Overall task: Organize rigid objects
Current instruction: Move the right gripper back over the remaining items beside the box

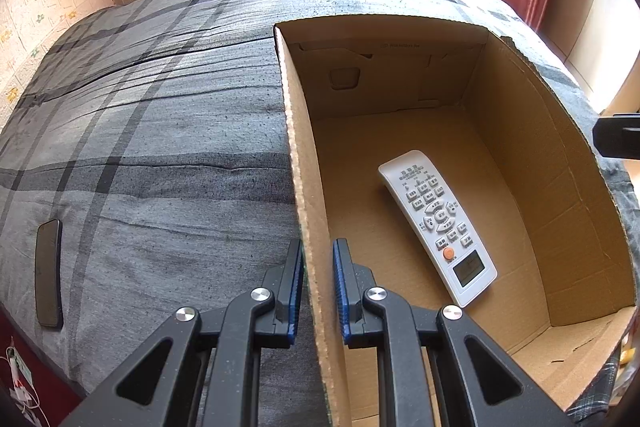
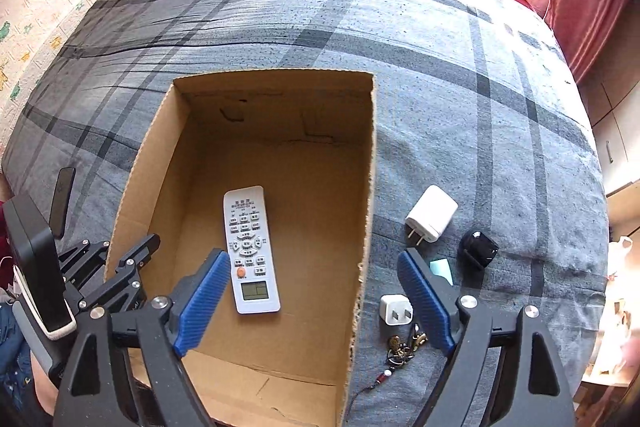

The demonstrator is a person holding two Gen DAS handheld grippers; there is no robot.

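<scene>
Right wrist view is showing the right gripper (image 2: 312, 301) hanging with fingers spread wide and empty above the cardboard box (image 2: 370, 163), where the white remote (image 2: 250, 251) is lying flat just ahead of the left fingertip. The left gripper (image 1: 318, 287) is straddling the box's left wall, fingers narrowly apart; whether they are pinching it is unclear.

White remote (image 2: 250, 251) flat, buttons up, inside open cardboard box (image 2: 370, 163); two white chargers (image 2: 431, 214), black cube (image 2: 478, 248), keys (image 2: 402, 345), possibly, beside it on bedspread.
</scene>
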